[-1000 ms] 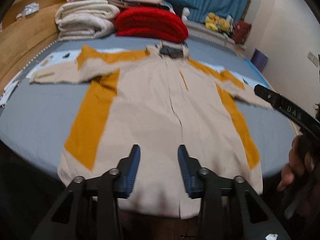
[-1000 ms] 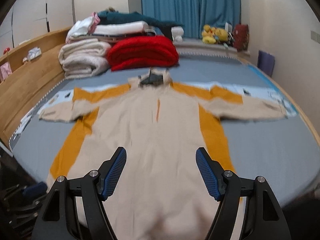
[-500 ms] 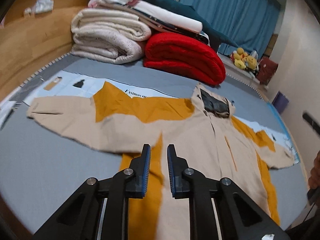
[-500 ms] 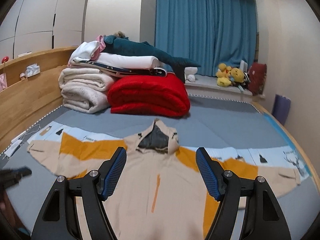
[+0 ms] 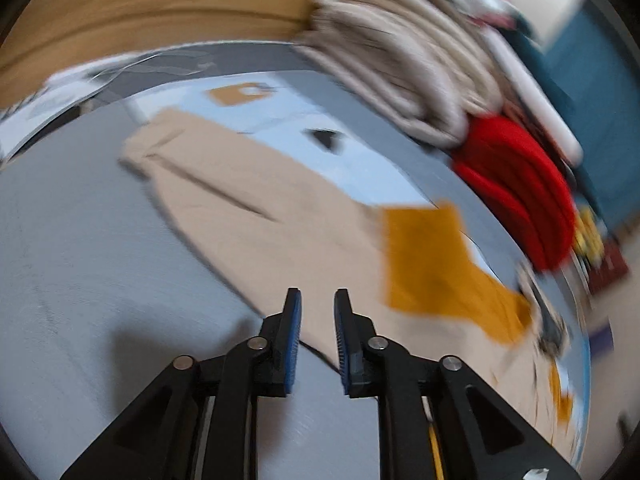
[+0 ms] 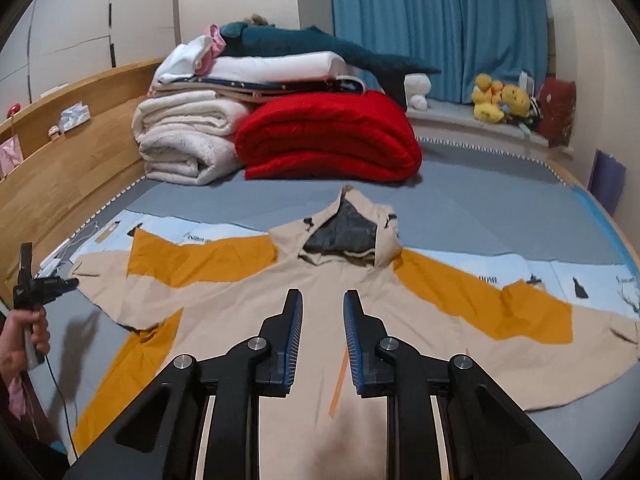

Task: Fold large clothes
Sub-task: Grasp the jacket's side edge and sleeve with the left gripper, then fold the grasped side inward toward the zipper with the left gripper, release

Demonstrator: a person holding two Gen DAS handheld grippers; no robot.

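Left gripper (image 5: pixel 317 312) hovering over the left sleeve (image 5: pixel 240 200), blurry, fingers a narrow gap apart, gripping nothing. Jacket (image 6: pixel 320 320) spread flat, front up, on the bed (image 6: pixel 500 216), no fold made yet. Right gripper (image 6: pixel 322 316) above the chest, slightly parted, empty too. Probably lining up the first sleeve fold: need to pinch the cuff and swing it across the chest.

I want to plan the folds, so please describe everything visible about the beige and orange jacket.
The jacket lies flat, front up, on the grey bed, both sleeves spread wide. It looks like thin beige fabric with mustard-orange panels on shoulders and sides, an orange strip down the front, and a hood with dark lining. It partly covers light-blue printed sheets. No gripper touches it.
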